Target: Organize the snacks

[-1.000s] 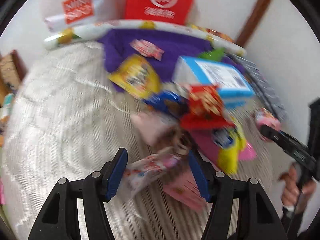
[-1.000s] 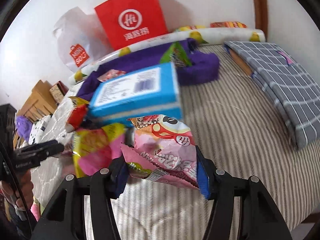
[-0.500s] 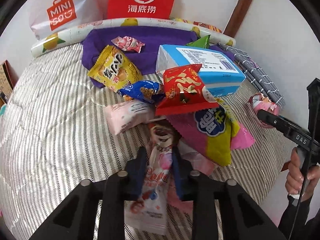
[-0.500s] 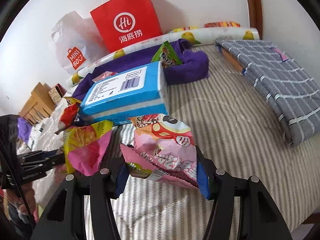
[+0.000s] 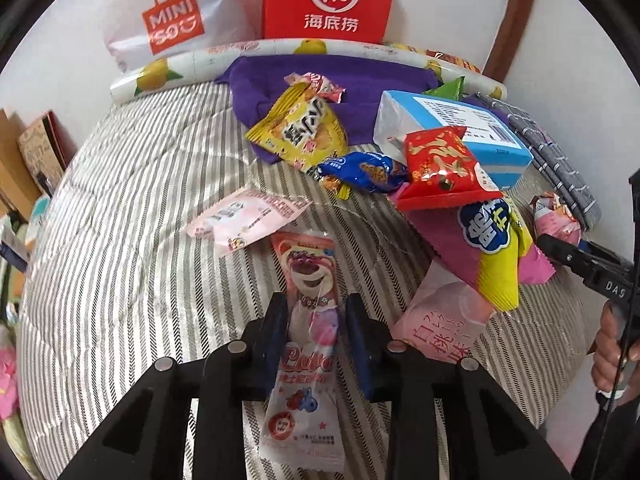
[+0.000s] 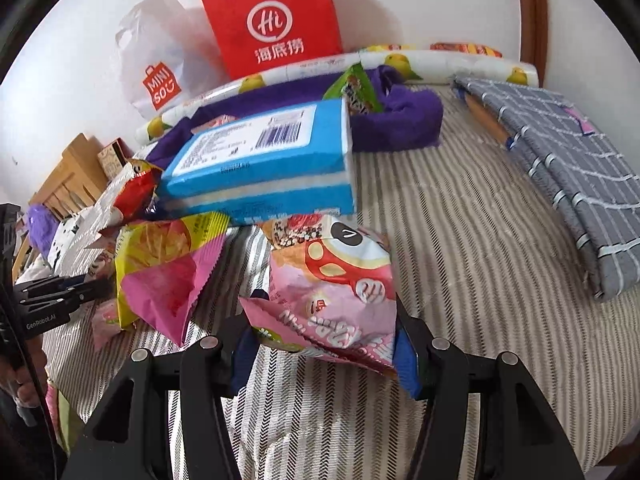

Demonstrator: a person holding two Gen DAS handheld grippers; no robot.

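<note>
A long pink packet with a bear on it [image 5: 306, 268] lies lengthwise between the fingers of my left gripper [image 5: 316, 304]. The jaws are opening, but both blue pads still touch the packet's edges. My right gripper [image 6: 324, 320] is shut on a puffy pink snack bag with a mushroom print [image 6: 340, 276], held just above the striped bed cover [image 6: 460, 240]. A heap of snacks lies around: a yellow packet [image 5: 300, 132], a blue one [image 5: 364, 172], a red one [image 5: 440, 164], a pink-and-yellow bag [image 5: 488, 248] and a big blue box [image 5: 452, 128].
A red paper bag [image 5: 330, 0] and a white plastic bag [image 5: 172, 24] stand against the back wall behind a lemon-print roll [image 5: 160, 76] and a purple cloth [image 5: 360, 76]. A folded grey checked cloth [image 6: 568, 160] lies at the right. A person's hand [image 5: 608, 344] grips the right handle.
The left gripper's wide jaws closed onto the bear packet, then eased slightly apart. The right gripper kept its hold on the pink bag and stayed put.
</note>
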